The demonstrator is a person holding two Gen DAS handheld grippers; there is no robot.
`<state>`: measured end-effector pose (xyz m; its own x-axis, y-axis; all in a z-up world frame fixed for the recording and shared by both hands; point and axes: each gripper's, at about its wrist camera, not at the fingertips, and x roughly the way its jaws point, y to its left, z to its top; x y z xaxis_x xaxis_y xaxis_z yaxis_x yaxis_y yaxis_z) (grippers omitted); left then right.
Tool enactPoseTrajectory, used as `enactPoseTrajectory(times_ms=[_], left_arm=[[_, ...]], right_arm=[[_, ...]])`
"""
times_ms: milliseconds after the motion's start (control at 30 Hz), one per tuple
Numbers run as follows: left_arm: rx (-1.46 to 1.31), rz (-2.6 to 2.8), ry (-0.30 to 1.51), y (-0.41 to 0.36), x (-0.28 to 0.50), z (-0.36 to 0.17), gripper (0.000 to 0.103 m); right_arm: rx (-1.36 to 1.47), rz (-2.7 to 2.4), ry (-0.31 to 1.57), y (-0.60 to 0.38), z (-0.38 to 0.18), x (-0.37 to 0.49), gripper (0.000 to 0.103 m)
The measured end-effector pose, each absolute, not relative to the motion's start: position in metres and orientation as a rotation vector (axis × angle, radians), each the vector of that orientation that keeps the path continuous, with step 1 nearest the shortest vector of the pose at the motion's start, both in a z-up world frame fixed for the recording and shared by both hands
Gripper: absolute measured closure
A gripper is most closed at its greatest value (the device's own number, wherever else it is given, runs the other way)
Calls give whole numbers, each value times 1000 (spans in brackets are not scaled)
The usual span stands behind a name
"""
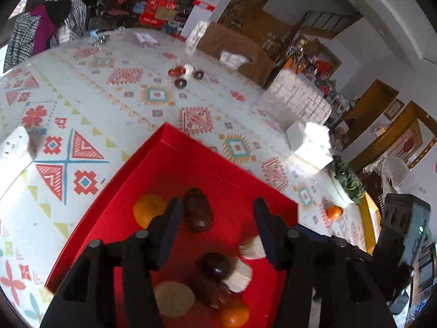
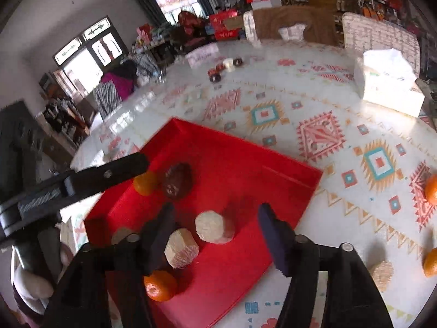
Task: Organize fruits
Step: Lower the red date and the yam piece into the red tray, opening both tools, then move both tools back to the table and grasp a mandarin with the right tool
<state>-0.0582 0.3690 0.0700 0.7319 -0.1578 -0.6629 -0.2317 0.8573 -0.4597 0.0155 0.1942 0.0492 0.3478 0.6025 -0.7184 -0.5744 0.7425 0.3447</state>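
Step in hand, by my reading: drop-off into red tray (image 2: 286, 175).
Left hand-held gripper (image 1: 218, 216) spread, empty, above glossy brown oval fruit (image 1: 198, 210).
Right hand-held gripper (image 2: 215, 218) spread, empty, above pale fibrous faceted chunk (image 2: 214, 227).
Next: fetch smooth round orange (image 2: 431, 190), far right on patterned desk (image 2: 314, 95); needs wide, gentle pinch.

The left gripper (image 1: 218, 218) hangs open over the red tray (image 1: 232, 164). Nothing is between its fingers. A brown fruit (image 1: 198, 209) lies below.
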Motion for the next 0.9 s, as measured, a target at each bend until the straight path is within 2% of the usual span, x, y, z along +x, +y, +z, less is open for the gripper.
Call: enactPoseTrajectory(times_ms=[67,333,533,900], left_arm=[[-562,35,726,364,-70,78,40],[-501,44,653,313,-109,94,29],[-439,11,658,264,-121,96,29],[-396,-74,666,186,-144,108,29]], right_arm=[[55,757,930,182,58,13,34],[169,696,858,114,85,-22,28],[258,611,764,42,92,-59,22],[335,444,705,-81,91,-99,21]])
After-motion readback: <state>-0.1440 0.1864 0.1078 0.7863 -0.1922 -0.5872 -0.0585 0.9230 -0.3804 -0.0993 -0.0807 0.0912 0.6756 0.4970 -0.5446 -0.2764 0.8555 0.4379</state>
